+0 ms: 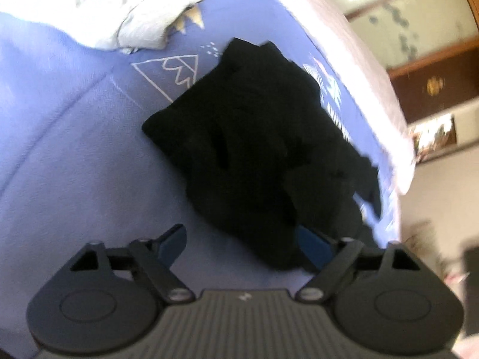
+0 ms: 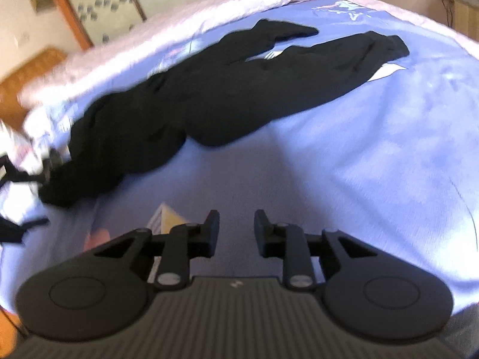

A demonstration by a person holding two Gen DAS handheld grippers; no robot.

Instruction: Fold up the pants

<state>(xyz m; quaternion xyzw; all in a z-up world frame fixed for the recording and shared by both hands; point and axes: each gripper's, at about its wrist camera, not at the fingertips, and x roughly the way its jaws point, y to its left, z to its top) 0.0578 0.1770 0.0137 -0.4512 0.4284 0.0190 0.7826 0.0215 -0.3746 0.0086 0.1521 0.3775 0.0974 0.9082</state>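
Pants (image 2: pixel 209 98) lie black and rumpled on the blue bedsheet (image 2: pixel 374 164), not folded. In the right wrist view they stretch across the bed: two legs run apart toward the far upper right, and the bunched waist end trails to the lower left near the bed edge. In the left wrist view the same pants (image 1: pixel 254 149) read as a crumpled dark heap just ahead of my fingers.

My left gripper (image 1: pixel 242 239) has its jaws spread wide. The right-hand blue pad (image 1: pixel 314 245) sits at the near edge of the cloth, possibly touching; blur makes contact hard to call. The left-hand pad is over bare sheet. Nothing clamped.

My right gripper (image 2: pixel 236 227) hangs over bare sheet, well short of the pants. Jaws are partly closed with a clear gap between them and nothing in it.

White cloth (image 1: pixel 134 15) is bunched at the far upper left in the left view, apart from the pants. White triangle print (image 1: pixel 170 74) on the sheet shows just beside the heap.

Both views are motion-blurred.
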